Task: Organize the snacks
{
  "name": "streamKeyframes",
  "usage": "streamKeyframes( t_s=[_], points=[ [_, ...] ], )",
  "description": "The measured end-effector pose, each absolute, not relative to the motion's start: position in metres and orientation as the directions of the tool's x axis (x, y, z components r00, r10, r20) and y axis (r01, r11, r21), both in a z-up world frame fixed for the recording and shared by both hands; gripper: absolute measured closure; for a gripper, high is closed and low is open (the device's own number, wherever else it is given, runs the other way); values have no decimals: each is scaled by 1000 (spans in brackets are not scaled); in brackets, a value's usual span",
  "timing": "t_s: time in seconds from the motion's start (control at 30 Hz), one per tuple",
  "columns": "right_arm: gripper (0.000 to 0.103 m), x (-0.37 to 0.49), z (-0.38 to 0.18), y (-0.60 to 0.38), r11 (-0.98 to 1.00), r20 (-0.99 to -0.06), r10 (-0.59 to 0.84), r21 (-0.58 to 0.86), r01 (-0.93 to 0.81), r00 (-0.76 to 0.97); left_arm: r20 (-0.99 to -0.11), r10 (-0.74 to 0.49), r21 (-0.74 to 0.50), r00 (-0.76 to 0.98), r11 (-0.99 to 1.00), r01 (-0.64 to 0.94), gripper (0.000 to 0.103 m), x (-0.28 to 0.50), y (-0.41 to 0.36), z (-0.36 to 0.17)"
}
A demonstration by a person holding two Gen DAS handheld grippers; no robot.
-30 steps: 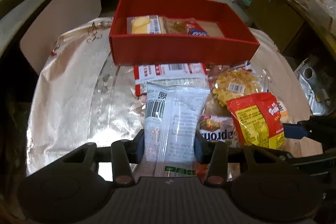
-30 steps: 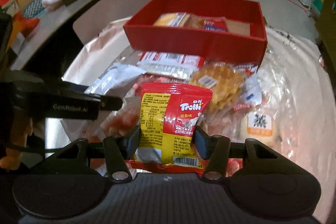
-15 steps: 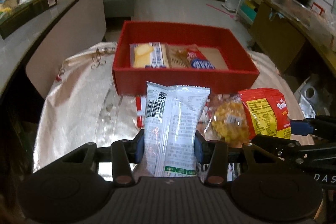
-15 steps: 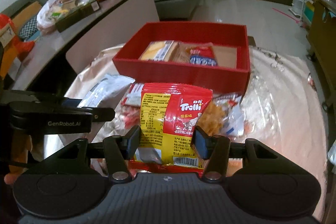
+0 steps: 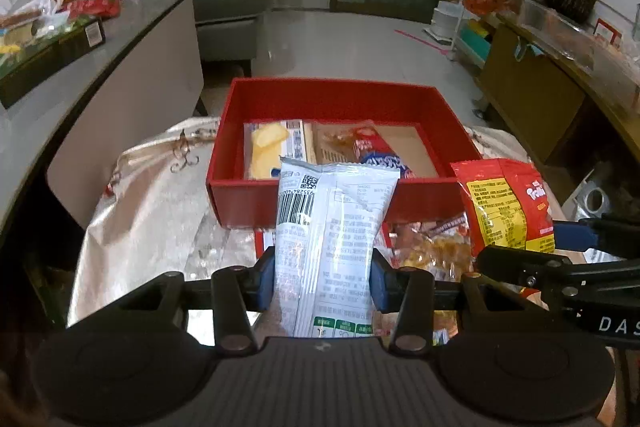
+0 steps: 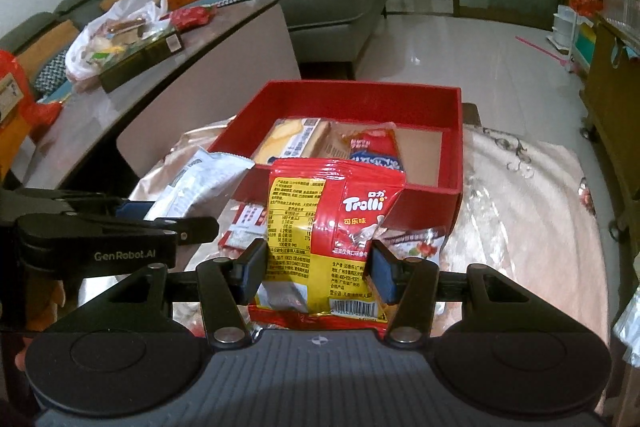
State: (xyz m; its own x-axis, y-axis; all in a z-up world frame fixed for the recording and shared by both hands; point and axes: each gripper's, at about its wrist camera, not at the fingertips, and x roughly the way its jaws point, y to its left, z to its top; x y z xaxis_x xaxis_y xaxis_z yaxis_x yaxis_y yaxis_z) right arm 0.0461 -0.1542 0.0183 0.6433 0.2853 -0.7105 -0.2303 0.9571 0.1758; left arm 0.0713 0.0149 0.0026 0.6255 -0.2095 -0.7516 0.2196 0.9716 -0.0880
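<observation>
My left gripper [image 5: 322, 283] is shut on a white snack packet [image 5: 332, 227] and holds it upright above the table, in front of the red box [image 5: 240, 203]. My right gripper [image 6: 318, 273] is shut on a red and yellow Trolli bag [image 6: 332, 227], also held up in front of the red box [image 6: 452, 203]. The Trolli bag also shows at the right of the left wrist view [image 5: 504, 207]. The white packet shows at the left of the right wrist view [image 6: 192, 187]. The box holds a yellow cracker pack [image 5: 272, 151] and a red and blue packet [image 5: 376, 151].
Several loose snack packets [image 5: 436, 247] lie on the shiny tablecloth [image 5: 152, 211] just before the box. A grey counter [image 5: 120, 43] with bags and a basket runs along the left. A sofa stands behind, shelves at the right.
Both grippers have risen with their packets. The box interior now shows more and the loose snacks on the table sit lower in view.
</observation>
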Motion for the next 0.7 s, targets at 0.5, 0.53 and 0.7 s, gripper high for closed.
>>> streamKeyframes(
  t_s=[0.5, 0.53, 0.7],
  points=[
    [41, 69, 27, -158, 957, -690, 283, 164, -237, 666, -728, -197, -72, 657, 975, 212, 64, 87, 5, 10],
    [41, 70, 28, -158, 958, -689, 283, 162, -238, 667, -726, -197, -71, 659, 974, 213, 64, 89, 4, 10],
    [41, 78, 30, -159, 958, -685, 280, 160, -236, 672, -724, -195, -65, 662, 974, 216, 64, 94, 1, 9]
  ],
)
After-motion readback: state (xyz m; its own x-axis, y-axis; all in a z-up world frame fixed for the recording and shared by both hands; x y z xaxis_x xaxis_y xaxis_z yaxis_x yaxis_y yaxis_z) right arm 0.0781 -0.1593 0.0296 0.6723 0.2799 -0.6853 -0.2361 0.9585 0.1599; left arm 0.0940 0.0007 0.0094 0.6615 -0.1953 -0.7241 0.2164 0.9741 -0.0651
